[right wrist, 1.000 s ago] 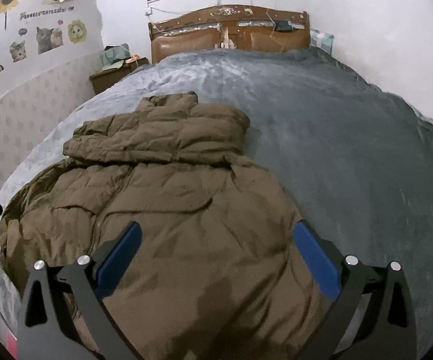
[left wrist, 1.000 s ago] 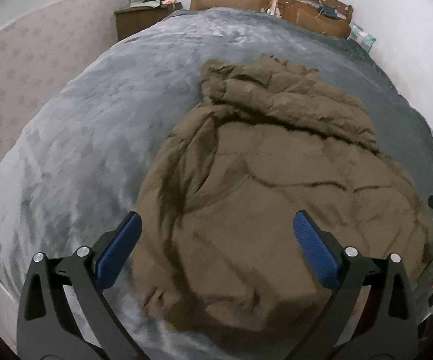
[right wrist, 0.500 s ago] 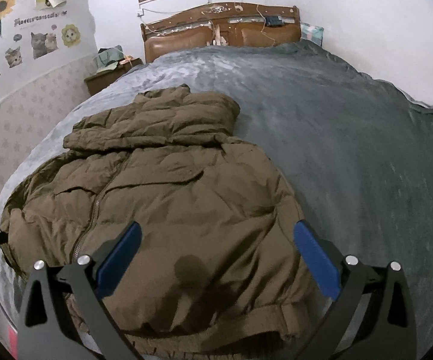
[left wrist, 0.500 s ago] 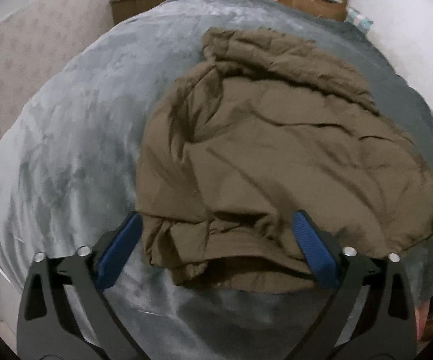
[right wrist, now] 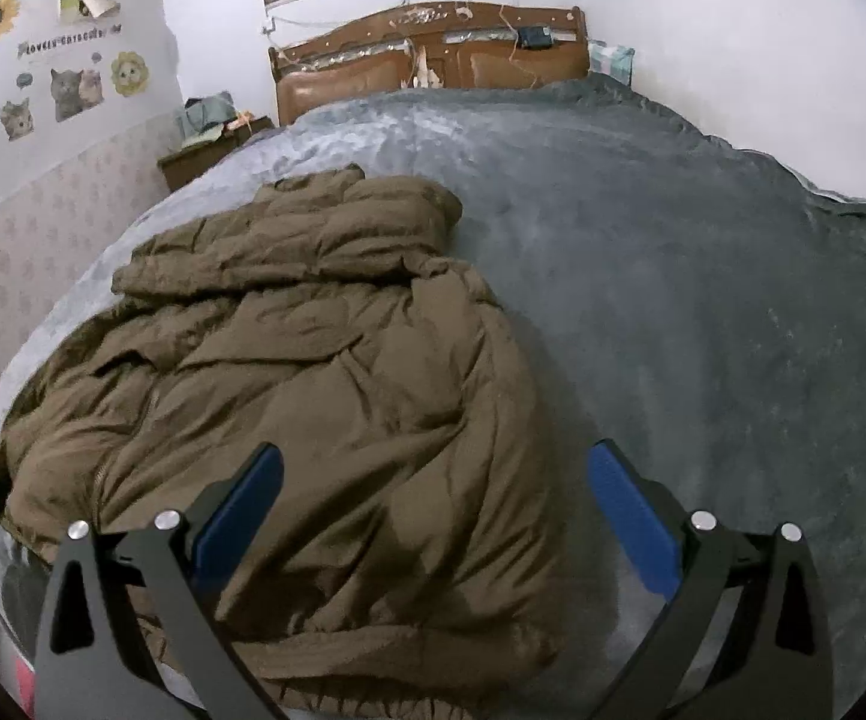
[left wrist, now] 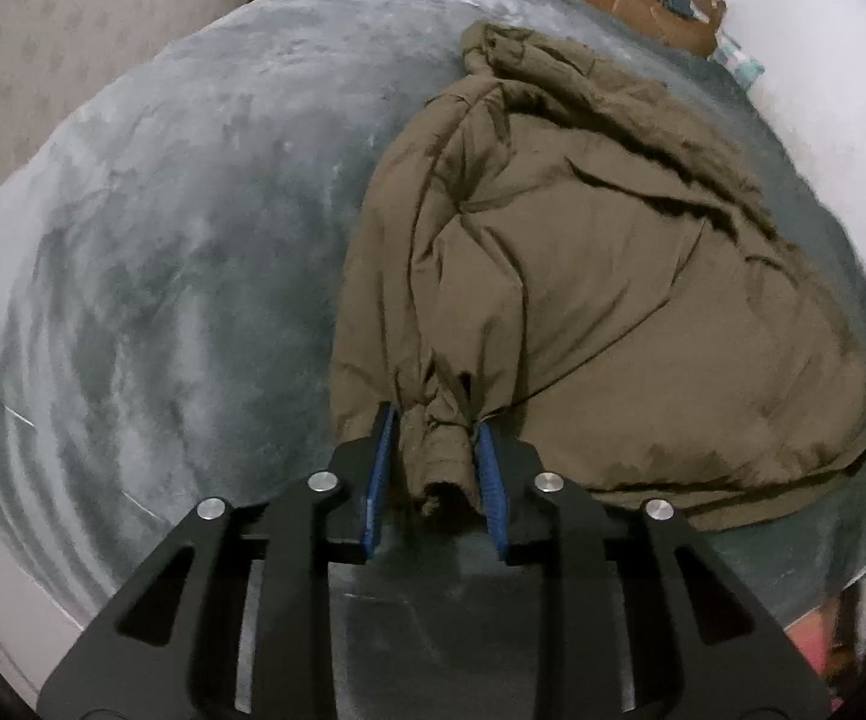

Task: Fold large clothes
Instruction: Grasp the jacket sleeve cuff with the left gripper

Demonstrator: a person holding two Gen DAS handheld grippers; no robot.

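Observation:
An olive-brown padded jacket lies on the grey bed cover, its collar toward the headboard. My left gripper is shut on the jacket's bottom hem at its left corner, and the fabric bunches between the blue pads. In the right wrist view the jacket spreads to the left and its hem lies near the bed's foot. My right gripper is open and empty, just above the jacket's lower right corner.
The grey bed cover stretches to the right of the jacket. A wooden headboard stands at the far end. A nightstand with clutter stands by the left wall. The bed's foot edge is close below both grippers.
My left gripper has dropped to the jacket's hem and closed on it. My right gripper has moved back toward the hem and stays open.

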